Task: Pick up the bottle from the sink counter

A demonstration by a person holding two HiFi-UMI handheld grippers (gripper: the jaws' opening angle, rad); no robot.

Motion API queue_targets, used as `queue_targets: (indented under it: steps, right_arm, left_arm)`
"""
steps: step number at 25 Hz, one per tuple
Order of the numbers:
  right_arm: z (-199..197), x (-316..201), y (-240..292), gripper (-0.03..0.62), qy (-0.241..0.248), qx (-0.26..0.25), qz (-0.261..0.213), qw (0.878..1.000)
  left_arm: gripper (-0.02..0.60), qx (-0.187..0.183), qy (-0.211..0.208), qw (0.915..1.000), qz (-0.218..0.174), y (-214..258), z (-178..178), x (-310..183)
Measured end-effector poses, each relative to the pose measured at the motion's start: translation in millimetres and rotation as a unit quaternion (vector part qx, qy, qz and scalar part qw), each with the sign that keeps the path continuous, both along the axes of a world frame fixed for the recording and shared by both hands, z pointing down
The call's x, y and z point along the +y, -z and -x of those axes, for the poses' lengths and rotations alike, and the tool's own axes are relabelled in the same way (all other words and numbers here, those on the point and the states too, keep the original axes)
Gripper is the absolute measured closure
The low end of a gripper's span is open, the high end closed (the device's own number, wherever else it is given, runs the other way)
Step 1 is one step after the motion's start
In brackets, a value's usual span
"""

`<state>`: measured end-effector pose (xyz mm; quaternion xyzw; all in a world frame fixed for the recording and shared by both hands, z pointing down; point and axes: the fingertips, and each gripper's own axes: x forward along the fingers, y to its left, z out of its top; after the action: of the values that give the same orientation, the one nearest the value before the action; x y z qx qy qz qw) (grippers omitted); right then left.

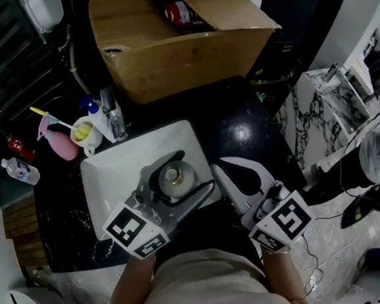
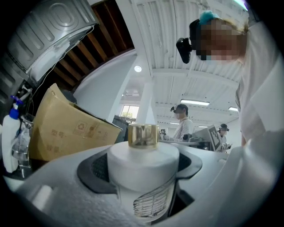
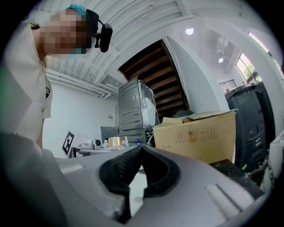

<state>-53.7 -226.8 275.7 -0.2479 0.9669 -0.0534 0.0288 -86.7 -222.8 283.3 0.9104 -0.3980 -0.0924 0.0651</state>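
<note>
The left gripper (image 1: 173,174) has the bottle (image 2: 143,166)
Its jaws clamp the white, gold-capped body; right gripper (image 3: 141,150) — jaws pressed together, empty.

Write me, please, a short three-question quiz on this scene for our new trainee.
1. True or false: the right claw is shut with nothing in it.
2. What is the left claw shut on?
A. the bottle with the gold cap
B. the pink spray bottle
C. the cardboard box
3. Fill in: in the head view, the held bottle shows over the white ____.

Key: 1 true. 2 A. 3 sink.
</note>
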Motion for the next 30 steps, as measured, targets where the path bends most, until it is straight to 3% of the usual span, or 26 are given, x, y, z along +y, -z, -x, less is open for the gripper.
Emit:
queue_targets:
  steps: [30]
  right_arm:
    - [15.7, 10.6, -5.8, 0.592, 0.034, 0.035, -0.006, 0.999]
  left_arm:
    - [0.227, -0.003, -0.020, 0.9995, -0.022, 10.9, 6.7, 11.4]
